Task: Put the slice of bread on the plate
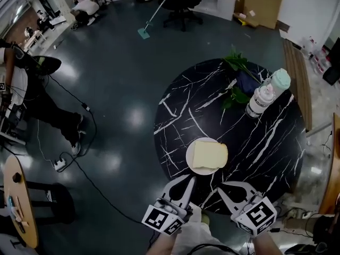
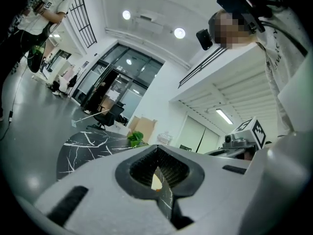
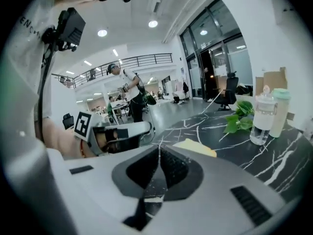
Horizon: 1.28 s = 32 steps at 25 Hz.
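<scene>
We see pale square bread slice (image 1: 210, 154) flat on round white plate (image 1: 192, 164), on black white-veined round table (image 1: 255, 142). Left gripper (image 1: 189, 180) and right gripper (image 1: 222, 187): jaws pressed together, empty, just short of plate.

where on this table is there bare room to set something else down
Widest bare stretch: left side of the table, between the plate with bread and the plant. Also bare right of the plate, below the bottles. Crowded at the far edge, around plant and bottles.

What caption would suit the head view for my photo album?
Slice of bread lying on the white plate; left gripper and right gripper both shut and empty near the table.
</scene>
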### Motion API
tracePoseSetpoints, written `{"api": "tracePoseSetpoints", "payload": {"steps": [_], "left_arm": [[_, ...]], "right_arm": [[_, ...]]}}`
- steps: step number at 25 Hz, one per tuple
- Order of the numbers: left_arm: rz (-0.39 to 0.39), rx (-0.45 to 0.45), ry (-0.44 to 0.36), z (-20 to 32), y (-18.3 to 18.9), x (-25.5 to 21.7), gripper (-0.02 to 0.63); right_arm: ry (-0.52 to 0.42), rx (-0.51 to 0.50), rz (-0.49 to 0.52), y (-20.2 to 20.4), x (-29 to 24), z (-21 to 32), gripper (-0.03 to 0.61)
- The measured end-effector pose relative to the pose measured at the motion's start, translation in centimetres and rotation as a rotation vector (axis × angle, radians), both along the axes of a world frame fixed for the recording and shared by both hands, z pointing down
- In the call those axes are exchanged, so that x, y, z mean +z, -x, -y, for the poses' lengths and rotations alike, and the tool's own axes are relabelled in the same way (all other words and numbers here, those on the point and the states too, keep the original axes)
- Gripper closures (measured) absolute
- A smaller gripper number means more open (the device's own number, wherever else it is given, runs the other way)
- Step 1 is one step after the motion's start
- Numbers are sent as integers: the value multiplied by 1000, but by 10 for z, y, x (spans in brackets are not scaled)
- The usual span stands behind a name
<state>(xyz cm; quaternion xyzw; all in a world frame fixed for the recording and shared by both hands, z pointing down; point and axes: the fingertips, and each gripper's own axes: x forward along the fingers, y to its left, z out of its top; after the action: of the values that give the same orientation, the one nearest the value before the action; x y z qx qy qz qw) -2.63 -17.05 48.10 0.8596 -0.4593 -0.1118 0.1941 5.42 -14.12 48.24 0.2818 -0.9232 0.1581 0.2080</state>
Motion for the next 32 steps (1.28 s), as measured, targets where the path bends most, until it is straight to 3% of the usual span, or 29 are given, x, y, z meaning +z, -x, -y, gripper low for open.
{"api": "tracePoseSetpoints", "payload": {"steps": [3,7,18,24,32], "left_arm": [[11,-2,-16,-9,-5,-14,606],[-30,-15,-6,-21,-6,-34,606],[35,14,-94,-33,-18,-92,606],[44,11,-138,-32,-19,-110,606],[42,7,-140,-34,-23,-112,606]], "right_arm": [[-56,15,23,1,-16,-7,561],[-92,8,25,3,-31,-16,561],[-219,17,87,7,-91,-21,568],[-224,38,122,0,-103,-22,568],[-215,55,142,-8,-103,-21,568]]}}
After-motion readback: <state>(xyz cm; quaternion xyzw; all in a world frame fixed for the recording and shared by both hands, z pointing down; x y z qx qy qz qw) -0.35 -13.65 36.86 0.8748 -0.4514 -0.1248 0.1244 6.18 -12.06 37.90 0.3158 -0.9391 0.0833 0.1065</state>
